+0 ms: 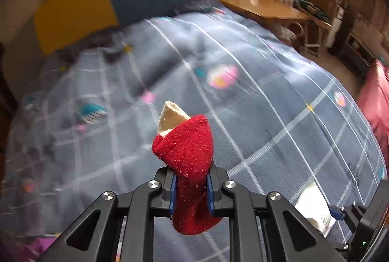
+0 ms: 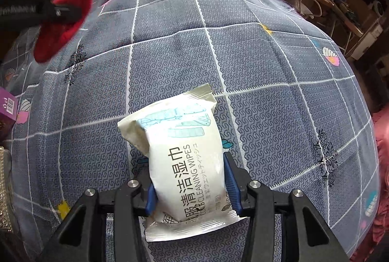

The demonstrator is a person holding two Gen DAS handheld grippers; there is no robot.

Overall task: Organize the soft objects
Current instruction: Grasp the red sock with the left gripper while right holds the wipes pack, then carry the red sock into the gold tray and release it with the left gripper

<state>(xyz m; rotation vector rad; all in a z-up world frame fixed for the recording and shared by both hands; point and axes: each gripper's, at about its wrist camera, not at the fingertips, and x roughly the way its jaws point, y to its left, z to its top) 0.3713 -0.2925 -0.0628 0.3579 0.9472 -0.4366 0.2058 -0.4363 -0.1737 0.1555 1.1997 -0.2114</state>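
My left gripper [image 1: 190, 185] is shut on a red sock [image 1: 188, 152] with a beige tip, held above the grey checked quilt [image 1: 267, 103]. In the right wrist view the sock [image 2: 60, 23] and the left gripper's fingers [image 2: 60, 11] show at the upper left. My right gripper [image 2: 189, 184] is shut on a white pack of cleaning wipes [image 2: 184, 164], held over the quilt [image 2: 267, 67]. The pack also shows at the lower right of the left wrist view [image 1: 313, 211].
A yellow and blue headboard [image 1: 109, 1] stands at the far end of the bed. A wooden desk [image 1: 262, 6] lies beyond the right side. Pink fabric [image 1: 374, 101] hangs at the right edge. A purple box [image 2: 8, 106] sits at the left.
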